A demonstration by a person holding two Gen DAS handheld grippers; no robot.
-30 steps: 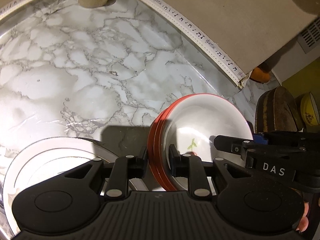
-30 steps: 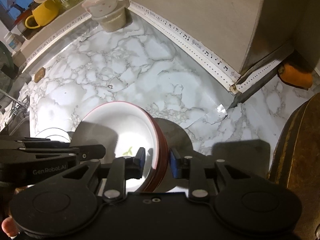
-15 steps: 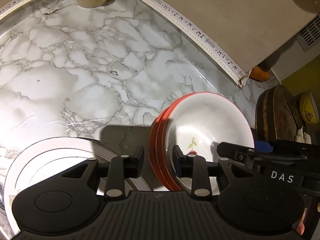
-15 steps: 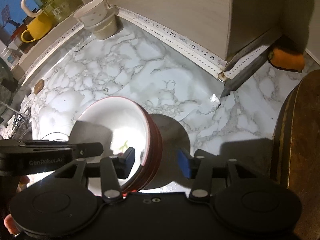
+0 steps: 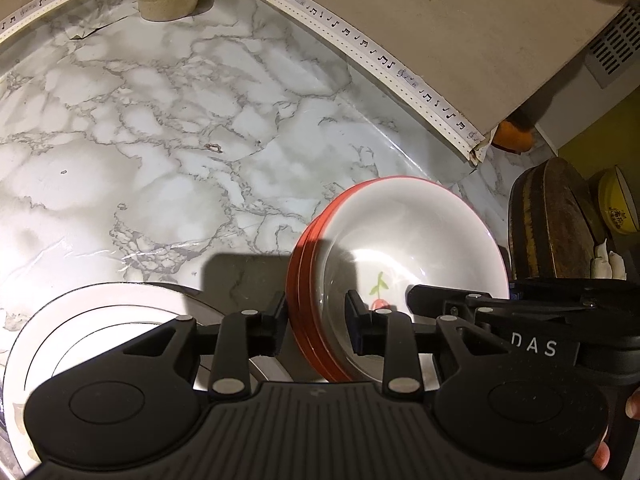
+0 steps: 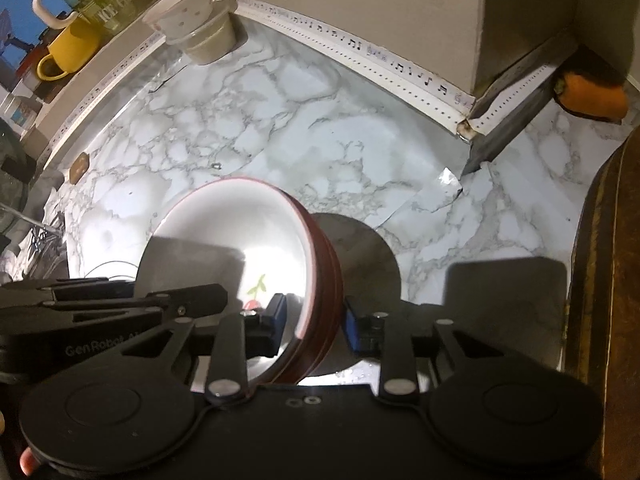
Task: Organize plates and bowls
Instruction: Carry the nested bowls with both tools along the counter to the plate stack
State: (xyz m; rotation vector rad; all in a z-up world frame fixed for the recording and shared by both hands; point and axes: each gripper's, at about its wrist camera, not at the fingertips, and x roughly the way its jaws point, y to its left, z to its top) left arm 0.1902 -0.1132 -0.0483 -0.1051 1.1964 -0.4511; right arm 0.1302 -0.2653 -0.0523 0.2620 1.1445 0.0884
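White, grey-veined marble-patterned tabletop (image 5: 168, 152), edged by music-note trim below beige wall. Stack of red-rimmed white bowls (image 5: 400, 248) rests there; left gripper (image 5: 316, 324) jaws narrowly straddle its rim, right gripper (image 6: 314, 320) jaws closing around the opposite rim.

The stacked bowls (image 5: 400, 248) stand on the counter (image 5: 160, 140), a plate (image 5: 100, 320) to their left.
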